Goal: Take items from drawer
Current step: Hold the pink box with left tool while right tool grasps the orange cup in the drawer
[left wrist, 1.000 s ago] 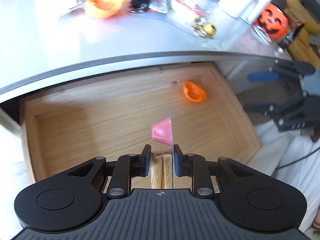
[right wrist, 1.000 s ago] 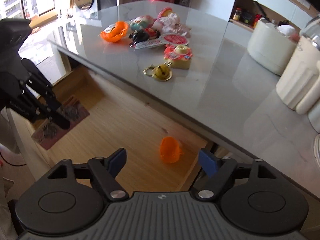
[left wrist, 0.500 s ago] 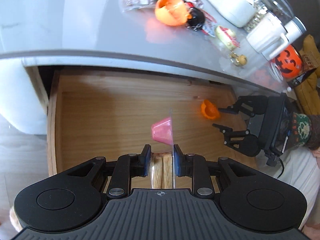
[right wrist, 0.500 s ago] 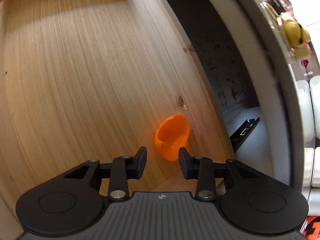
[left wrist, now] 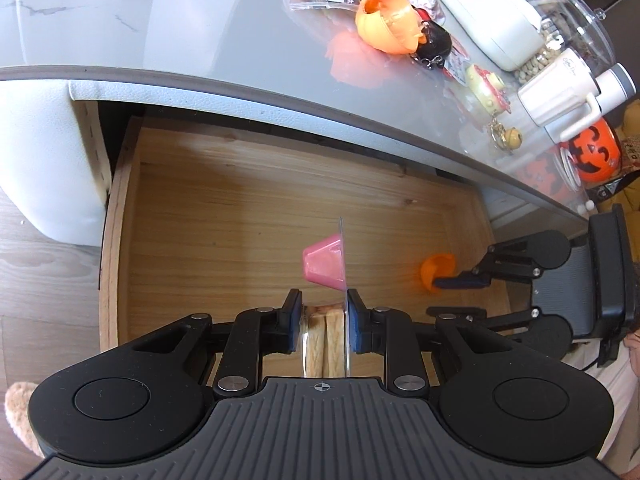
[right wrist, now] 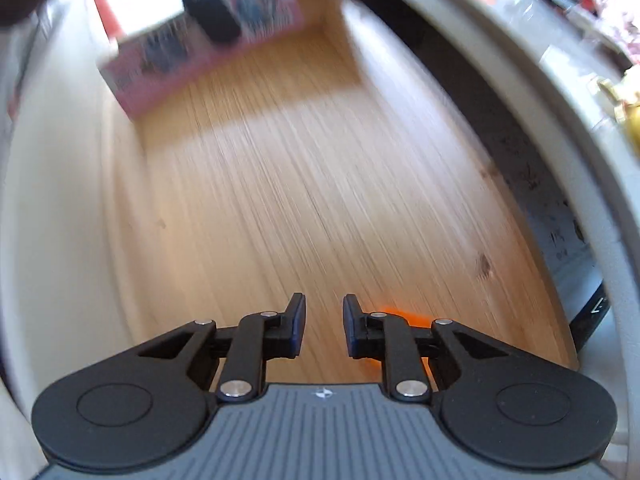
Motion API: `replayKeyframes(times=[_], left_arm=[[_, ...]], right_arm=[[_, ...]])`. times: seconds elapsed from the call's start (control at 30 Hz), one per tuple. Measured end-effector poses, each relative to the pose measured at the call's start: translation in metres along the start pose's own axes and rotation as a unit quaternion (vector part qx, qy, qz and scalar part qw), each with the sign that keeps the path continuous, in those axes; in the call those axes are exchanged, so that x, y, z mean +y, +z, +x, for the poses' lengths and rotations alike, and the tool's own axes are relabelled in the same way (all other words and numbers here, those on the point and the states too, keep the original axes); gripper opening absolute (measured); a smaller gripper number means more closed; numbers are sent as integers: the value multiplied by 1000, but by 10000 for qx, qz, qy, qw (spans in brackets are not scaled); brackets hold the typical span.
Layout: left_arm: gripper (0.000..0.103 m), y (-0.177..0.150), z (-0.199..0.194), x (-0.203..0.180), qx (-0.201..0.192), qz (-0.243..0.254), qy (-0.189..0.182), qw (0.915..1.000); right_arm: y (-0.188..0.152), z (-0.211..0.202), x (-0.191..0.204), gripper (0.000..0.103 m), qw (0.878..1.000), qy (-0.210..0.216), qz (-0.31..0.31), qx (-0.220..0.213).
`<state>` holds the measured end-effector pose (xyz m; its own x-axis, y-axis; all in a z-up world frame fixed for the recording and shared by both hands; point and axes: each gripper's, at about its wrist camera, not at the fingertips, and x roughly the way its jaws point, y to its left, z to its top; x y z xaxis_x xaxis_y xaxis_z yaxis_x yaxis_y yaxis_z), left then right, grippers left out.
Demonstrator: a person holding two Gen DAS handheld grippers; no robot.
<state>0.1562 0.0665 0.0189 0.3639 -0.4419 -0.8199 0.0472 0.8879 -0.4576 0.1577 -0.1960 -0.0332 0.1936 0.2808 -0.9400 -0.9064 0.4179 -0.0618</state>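
The wooden drawer (left wrist: pixel 120 240) (right wrist: pixel 320 160) stands pulled out under the grey countertop. My left gripper (left wrist: pixel 323 320) is shut on a clear pack with a pink cup (left wrist: pixel 324 266), held above the drawer floor. A small orange piece (left wrist: pixel 436 270) (right wrist: pixel 396 314) lies on the floor near the drawer's right side. My right gripper (left wrist: pixel 444 298) (right wrist: pixel 324 320) is low in the drawer, open by a narrow gap with nothing between its fingers. The orange piece sits just outside its right finger, partly hidden by it. The right wrist view is motion-blurred.
On the countertop (left wrist: pixel 200 20) lie an orange pumpkin toy (left wrist: pixel 386 20), a black keychain figure (left wrist: pixel 432 40), a gold bell (left wrist: pixel 510 138), a white mug (left wrist: pixel 560 96) and a pumpkin jar (left wrist: pixel 596 152). A white padded panel (left wrist: pixel 40 160) flanks the drawer's left side.
My right gripper dropped into the drawer and narrowed around the orange piece; now that piece sits beside its right finger, not between. The left gripper drifted while keeping the pink pack.
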Motion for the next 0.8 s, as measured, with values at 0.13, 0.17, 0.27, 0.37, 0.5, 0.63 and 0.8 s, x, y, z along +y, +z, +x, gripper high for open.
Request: replayKeyframes(times=[0.13,0.17,0.27,0.37,0.5,0.63,0.8], left_arm=[[26,0,1,0,15,5,79,10000],[26,0,1,1,9,-2,90,10000],[26,0,0,2,-1,-4,153,9999],[26,-1,1,3,28,0,184,9998],[26,-2,3,0,87,60,192,9998],[26,-3,5,0,140,48,231,9996],[26,-4,5,1,173,42,240,9996]], right_arm=[[-5,2,-18,54,9975,-514,480,123],[-6,6,-24,63,9960,-683,533,230],[-7,17,-32,68,9922,-843,724,562],[-8,22,-37,73,9904,-802,917,652],[-9,23,-50,80,9862,-986,1138,690],[-6,26,-53,80,9853,-1046,1132,738],[-4,35,-57,80,9826,-1269,1042,865]])
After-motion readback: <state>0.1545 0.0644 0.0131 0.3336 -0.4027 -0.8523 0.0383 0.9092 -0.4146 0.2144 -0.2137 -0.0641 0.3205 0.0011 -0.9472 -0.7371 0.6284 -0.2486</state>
